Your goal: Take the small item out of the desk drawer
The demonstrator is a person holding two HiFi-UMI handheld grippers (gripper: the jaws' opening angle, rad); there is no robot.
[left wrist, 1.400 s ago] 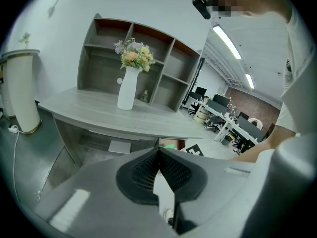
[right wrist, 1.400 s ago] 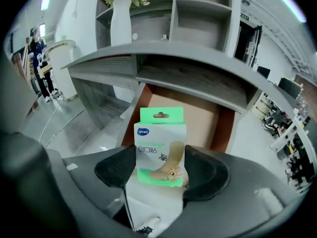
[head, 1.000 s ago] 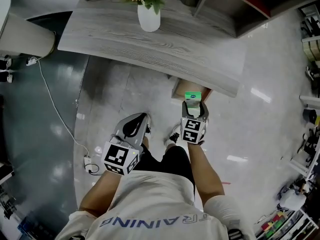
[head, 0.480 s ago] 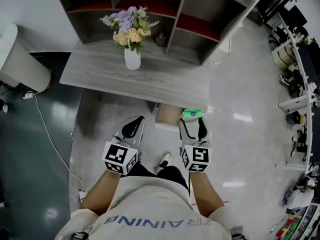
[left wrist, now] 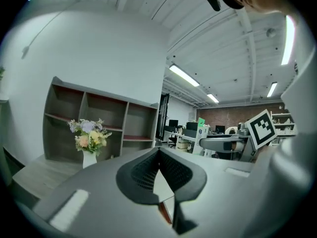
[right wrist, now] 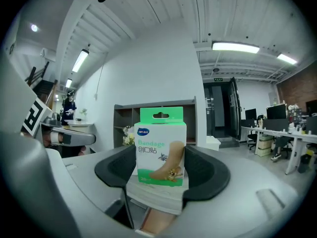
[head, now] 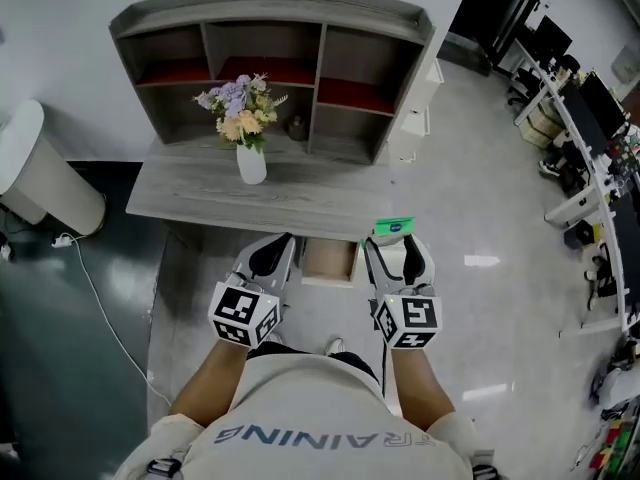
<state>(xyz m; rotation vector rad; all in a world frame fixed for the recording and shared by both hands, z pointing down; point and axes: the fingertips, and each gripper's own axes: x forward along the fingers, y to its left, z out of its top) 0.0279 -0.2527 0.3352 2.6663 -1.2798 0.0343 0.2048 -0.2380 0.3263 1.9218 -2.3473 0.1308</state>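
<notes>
Head view: my right fingers (head: pixel 377 258) are clamped on a small bandage box (head: pixel 392 228), green and white, standing upright with its green hang tab on top. The box is out of the drawer (head: pixel 330 260), up just beside the front edge of the worktop (head: pixel 200 203), to the right of the drawer. The drawer is pulled open under the worktop edge; it sits between my two hands and I can't see its contents from here.

Right gripper view: both pads of the right fingers (right wrist: pixel 208 172) press the box (right wrist: pixel 161 152) on its sides, spread wide to fit it, printed face toward the camera.

My left fingers (head: pixel 268 256) hang just left of the drawer, touching nothing. Left gripper view: the left fingers (left wrist: pixel 148 172) are closed tip to tip with nothing held.

A white vase (head: pixel 251 163) of flowers stands on the worktop in front of the shelf unit (head: pixel 270 13), well apart from both hands.
</notes>
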